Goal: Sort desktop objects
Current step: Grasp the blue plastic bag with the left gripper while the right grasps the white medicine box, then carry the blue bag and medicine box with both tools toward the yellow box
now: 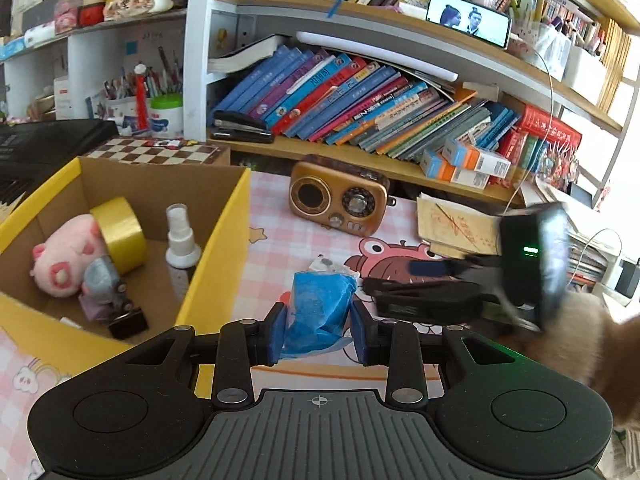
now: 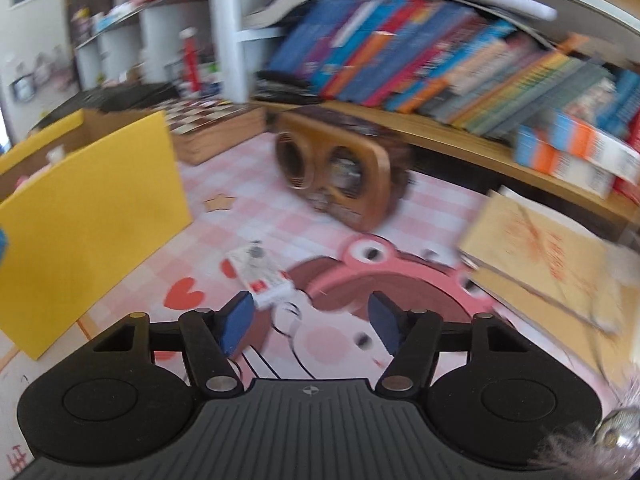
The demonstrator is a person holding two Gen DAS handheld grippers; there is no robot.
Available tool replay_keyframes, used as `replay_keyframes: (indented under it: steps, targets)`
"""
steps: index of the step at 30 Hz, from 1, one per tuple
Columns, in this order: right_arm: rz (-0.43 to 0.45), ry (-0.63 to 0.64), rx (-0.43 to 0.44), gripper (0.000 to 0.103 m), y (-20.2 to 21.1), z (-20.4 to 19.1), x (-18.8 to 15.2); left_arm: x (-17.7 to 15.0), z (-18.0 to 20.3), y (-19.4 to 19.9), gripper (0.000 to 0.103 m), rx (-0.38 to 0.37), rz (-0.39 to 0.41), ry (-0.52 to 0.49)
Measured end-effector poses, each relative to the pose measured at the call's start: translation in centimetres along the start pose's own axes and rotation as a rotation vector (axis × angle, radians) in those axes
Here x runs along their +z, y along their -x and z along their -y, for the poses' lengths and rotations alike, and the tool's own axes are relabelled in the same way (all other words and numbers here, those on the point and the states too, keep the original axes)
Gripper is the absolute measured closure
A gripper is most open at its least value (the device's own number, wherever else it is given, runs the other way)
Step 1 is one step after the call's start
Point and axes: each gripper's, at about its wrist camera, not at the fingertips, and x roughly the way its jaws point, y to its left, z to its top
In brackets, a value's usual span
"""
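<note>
My left gripper (image 1: 320,334) is shut on a crumpled blue plastic packet (image 1: 318,308), held above the pink checked mat just right of a yellow cardboard box (image 1: 218,252). The box holds a pink plush (image 1: 64,260), a gold tape roll (image 1: 120,234), a small spray bottle (image 1: 180,244) and a grey toy (image 1: 105,280). My right gripper (image 2: 312,320) is open and low over the mat with nothing between its pads. A white blister pack (image 2: 260,276) lies just ahead of its left finger. The right gripper (image 1: 400,282) also shows blurred to the right in the left wrist view.
A gold retro radio (image 1: 340,200) stands at the back of the mat under the bookshelf (image 1: 360,104). Yellowish notebooks (image 2: 536,264) are stacked on the right. A chessboard box (image 1: 156,152) sits behind the yellow box (image 2: 92,216). A furry sleeve (image 1: 576,340) is at the right edge.
</note>
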Motion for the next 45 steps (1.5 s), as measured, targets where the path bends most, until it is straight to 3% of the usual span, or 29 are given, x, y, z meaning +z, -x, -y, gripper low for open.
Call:
replay_keyframes:
  steps: [4, 9, 17, 22, 36, 45]
  targets:
    - [-0.015, 0.035, 0.032, 0.044, -2.4, -0.8, 0.7, -0.3, -0.2, 0.9, 0.071, -0.009, 0.0, 0.013]
    - [-0.042, 0.068, 0.048, 0.054, -4.1, -1.6, 1.4, -0.5, -0.2, 1.5, 0.071, -0.014, 0.001, 0.019]
    - [-0.077, 0.093, 0.086, 0.063, -5.2, -1.6, 1.6, -0.6, -0.6, 2.0, 0.071, -0.02, 0.008, 0.04]
    - [-0.087, 0.065, 0.106, 0.075, -4.7, -1.1, 1.5, -0.5, -0.4, 2.2, 0.071, -0.033, 0.011, 0.031]
    - [-0.004, -0.098, 0.03, 0.075, 4.4, -0.7, 0.1, -0.4, 0.0, 3.6, 0.071, -0.107, 0.054, 0.018]
    - [0.048, -0.167, -0.039, 0.075, 11.3, -2.8, -0.9, -0.6, -1.0, 5.0, 0.071, -0.177, 0.079, -0.004]
